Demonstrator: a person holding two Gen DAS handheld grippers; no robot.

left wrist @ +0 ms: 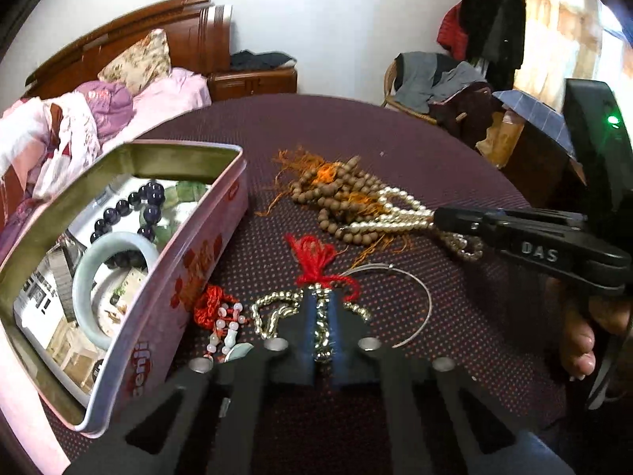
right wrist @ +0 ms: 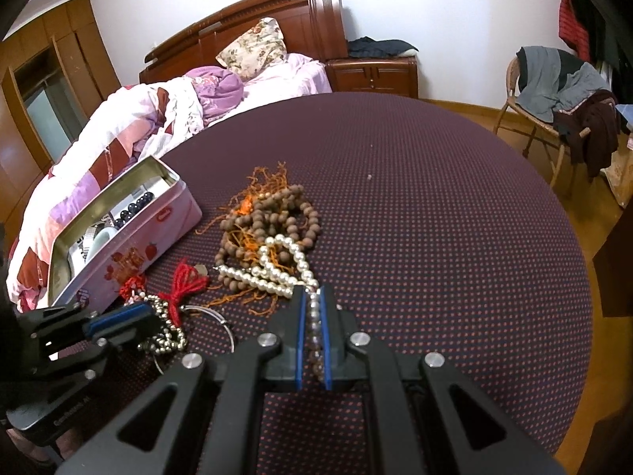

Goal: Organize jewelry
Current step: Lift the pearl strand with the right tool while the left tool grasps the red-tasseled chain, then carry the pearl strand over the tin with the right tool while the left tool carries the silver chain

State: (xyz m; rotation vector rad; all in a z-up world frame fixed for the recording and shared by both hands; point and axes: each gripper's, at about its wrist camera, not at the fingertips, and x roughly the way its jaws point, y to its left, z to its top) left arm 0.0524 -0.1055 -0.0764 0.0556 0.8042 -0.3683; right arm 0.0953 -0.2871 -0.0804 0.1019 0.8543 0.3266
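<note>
My left gripper (left wrist: 321, 301) is shut on a gold bead chain (left wrist: 273, 310) with a red tassel (left wrist: 314, 257), low over the table. My right gripper (right wrist: 312, 297) is shut on a pearl necklace (right wrist: 277, 273) that lies across a heap of brown wooden beads (right wrist: 273, 217) with orange threads. The right gripper also shows in the left wrist view (left wrist: 439, 217), clamped on the pearl necklace (left wrist: 391, 213). An open pink tin (left wrist: 166, 293) at the left holds a jade bangle (left wrist: 85, 277) and dark purple beads (left wrist: 148, 198). The tin (right wrist: 158, 237) stands left of the heap.
A red knotted cord with pale jade beads (left wrist: 221, 324) and a thin silver wire hoop (left wrist: 419, 297) lie by my left gripper. The round table has a dark dotted cloth (right wrist: 435, 217). A bed (right wrist: 158, 118) is behind, a chair with clothes (right wrist: 554, 91) at the right.
</note>
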